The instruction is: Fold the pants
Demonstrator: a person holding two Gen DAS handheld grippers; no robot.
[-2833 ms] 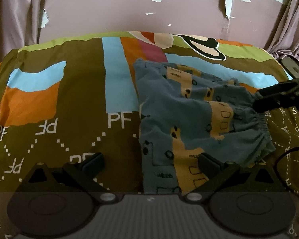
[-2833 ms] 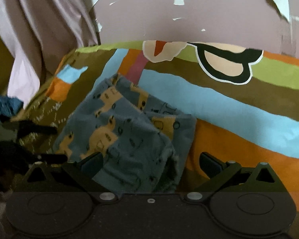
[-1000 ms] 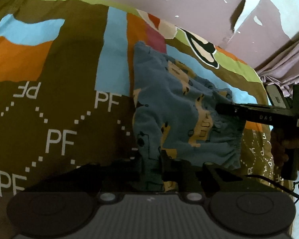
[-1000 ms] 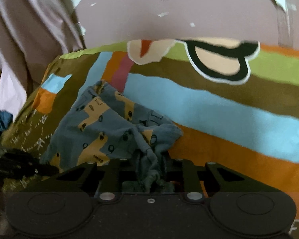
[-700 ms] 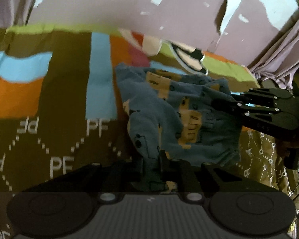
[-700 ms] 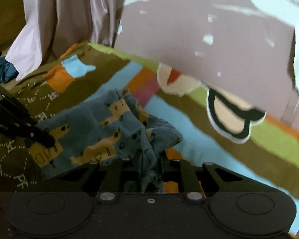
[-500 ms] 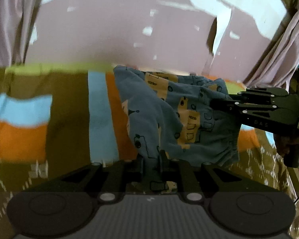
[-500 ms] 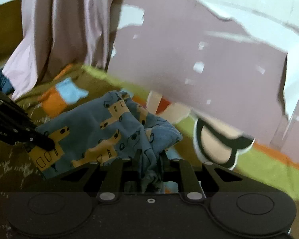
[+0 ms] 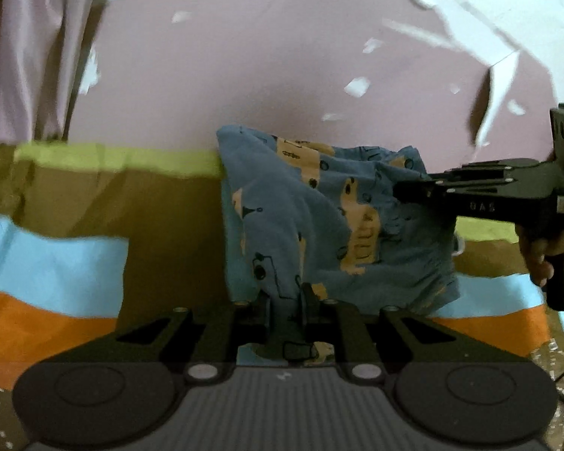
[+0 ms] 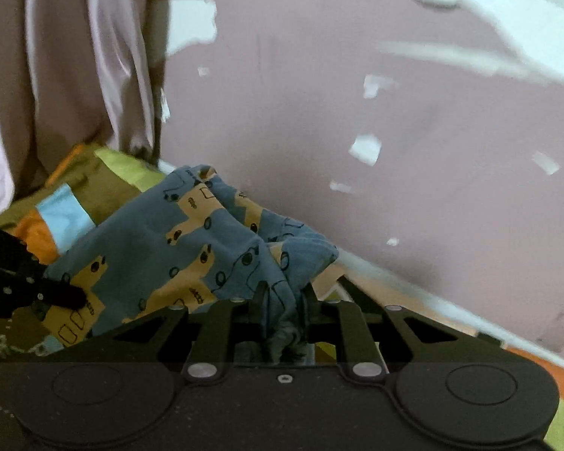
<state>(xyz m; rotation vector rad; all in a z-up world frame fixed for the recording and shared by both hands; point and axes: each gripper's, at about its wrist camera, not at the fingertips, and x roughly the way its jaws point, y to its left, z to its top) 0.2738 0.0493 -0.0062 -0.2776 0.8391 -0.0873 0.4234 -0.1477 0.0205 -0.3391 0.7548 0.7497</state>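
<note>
Pants [image 9: 319, 221], blue with tan prints, hang bunched between both grippers above the striped bedspread [image 9: 56, 255]. One edge is pinched in the jaws of the left gripper [image 9: 286, 297]; another bunched edge is pinched in the jaws of the right gripper [image 10: 285, 297]. Beyond both jaws rises a pink wall [image 10: 357, 94] with peeling paint.

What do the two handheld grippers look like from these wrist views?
Both are matte black. The left gripper has a ribbed grey base plate, round discs and silver screws. The right gripper looks alike; its side shows white lettering, small rivets and a hand on its grip.
</note>
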